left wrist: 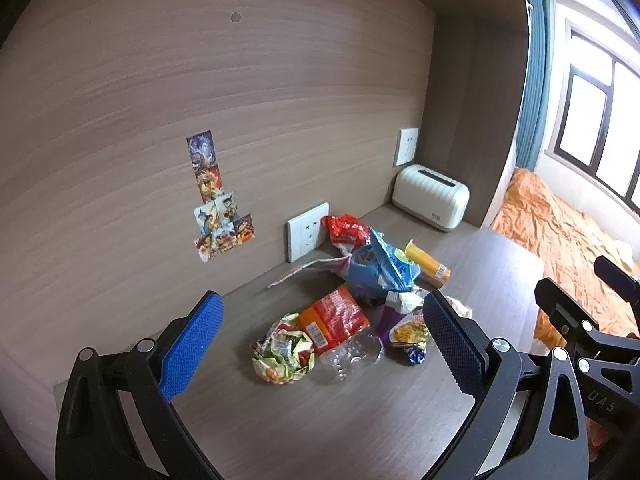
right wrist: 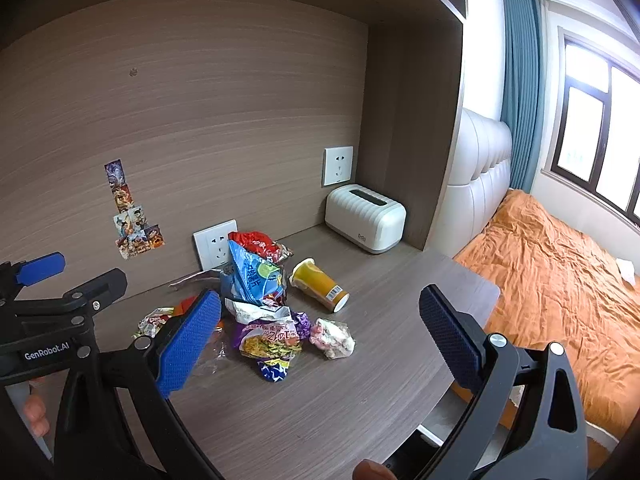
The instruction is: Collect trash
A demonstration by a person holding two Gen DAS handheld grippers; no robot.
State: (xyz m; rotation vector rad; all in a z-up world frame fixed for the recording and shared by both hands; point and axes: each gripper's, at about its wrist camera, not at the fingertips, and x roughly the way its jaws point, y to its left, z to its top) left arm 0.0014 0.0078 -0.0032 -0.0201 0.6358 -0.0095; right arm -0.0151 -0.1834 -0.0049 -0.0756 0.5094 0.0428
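Observation:
A heap of trash lies on the wooden desk: a crumpled yellow-green wrapper, an orange-red packet, a clear crushed bottle, a blue bag, a red bag, an orange cup on its side and a purple noodle packet. My left gripper is open and empty, held above the near side of the heap. In the right wrist view my right gripper is open and empty, near the purple noodle packet, a crumpled white wad, the blue bag and the orange cup.
A white tissue box stands at the desk's back right corner. Wall sockets and stickers are on the back panel. A bed with an orange sheet lies to the right of the desk edge.

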